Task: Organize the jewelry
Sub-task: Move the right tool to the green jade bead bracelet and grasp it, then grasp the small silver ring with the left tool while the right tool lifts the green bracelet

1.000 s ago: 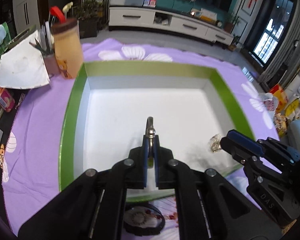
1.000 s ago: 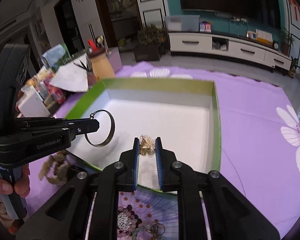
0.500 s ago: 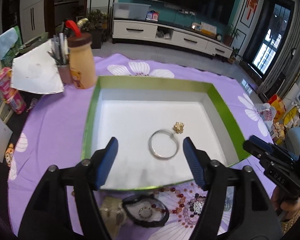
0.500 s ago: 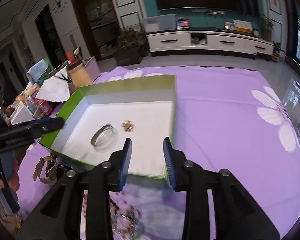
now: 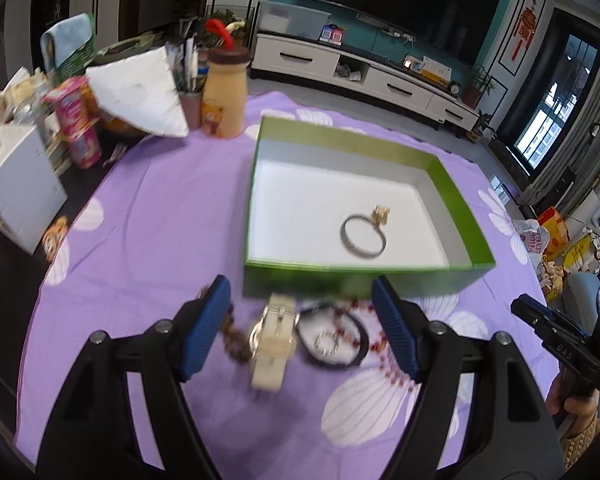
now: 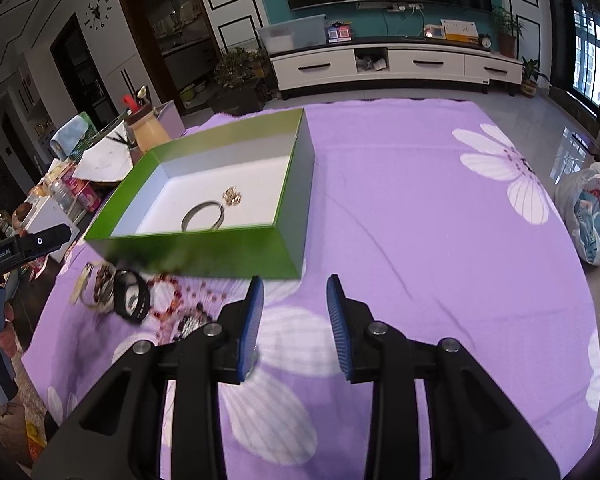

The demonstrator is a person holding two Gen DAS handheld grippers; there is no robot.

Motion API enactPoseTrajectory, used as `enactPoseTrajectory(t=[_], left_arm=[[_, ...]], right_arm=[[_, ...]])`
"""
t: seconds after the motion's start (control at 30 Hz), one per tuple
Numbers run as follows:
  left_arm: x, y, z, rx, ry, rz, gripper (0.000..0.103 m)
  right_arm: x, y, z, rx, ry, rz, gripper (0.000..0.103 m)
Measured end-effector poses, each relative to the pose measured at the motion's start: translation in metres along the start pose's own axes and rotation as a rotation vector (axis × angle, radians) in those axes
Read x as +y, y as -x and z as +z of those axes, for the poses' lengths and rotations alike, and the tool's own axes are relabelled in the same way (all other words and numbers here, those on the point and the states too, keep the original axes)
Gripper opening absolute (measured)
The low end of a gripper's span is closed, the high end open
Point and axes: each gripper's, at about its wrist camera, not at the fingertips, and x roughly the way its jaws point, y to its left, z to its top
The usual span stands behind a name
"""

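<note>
Purple cloth (image 5: 148, 240), watch (image 5: 271, 334) between opening left gripper (image 5: 300, 328) fingers (image 5: 206, 326)

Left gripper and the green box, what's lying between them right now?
In the left wrist view: a pale watch, a black band and beaded strands on the purple cloth.

**Both pieces dropped in box, grippers backed off**

L gripper (image 5: 300, 326) had silver bangle (image 5: 363, 236) clamped over green box (image 5: 452, 276); bangle now lies on box floor, jaws opening, nothing btwn them. R gripper (image 6: 295, 326) let go of gold piece (image 6: 232, 196), now beside bangle, jaws parted. Both grippers pulled back outside box's near wall, over jewelry pile (image 5: 300, 336).
</note>
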Motion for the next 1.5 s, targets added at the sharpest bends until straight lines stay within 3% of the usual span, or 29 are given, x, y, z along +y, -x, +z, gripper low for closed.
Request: enactPoseTrajectory(t=[0.43, 0.73, 0.83, 0.9, 0.97, 1.1, 1.2, 1.5], left_arm=[[-0.002, 0.003, -0.064, 0.103, -0.018, -0.031, 0.074], [-0.02, -0.014, -0.079, 0.165, -0.058, -0.065, 0.074], [-0.023, -0.016, -0.079, 0.169, -0.067, -0.067, 0.074], [-0.025, -0.018, -0.079, 0.174, -0.073, -0.069, 0.074], [-0.027, -0.021, -0.078, 0.179, -0.078, -0.069, 0.074], [-0.035, -0.025, -0.078, 0.187, -0.098, -0.078, 0.074], [-0.043, -0.028, -0.078, 0.188, -0.122, -0.087, 0.074], [-0.097, -0.045, -0.075, 0.182, -0.26, -0.151, 0.074]], right_arm=[[0.023, -0.018, -0.046, 0.128, 0.028, 0.054, 0.033], [0.034, -0.044, -0.052, 0.149, 0.042, 0.047, 0.033], [0.037, -0.049, -0.049, 0.136, 0.053, 0.04, 0.03], [0.04, -0.052, -0.049, 0.126, 0.076, 0.028, 0.021], [0.043, -0.053, -0.049, 0.122, 0.099, 0.017, 0.007], [0.045, -0.044, -0.051, 0.11, 0.127, 0.04, 0.007], [0.044, -0.018, -0.045, 0.052, 0.15, 0.069, 0.007], [0.015, 0.033, -0.02, -0.109, 0.096, 0.026, 0.002]])
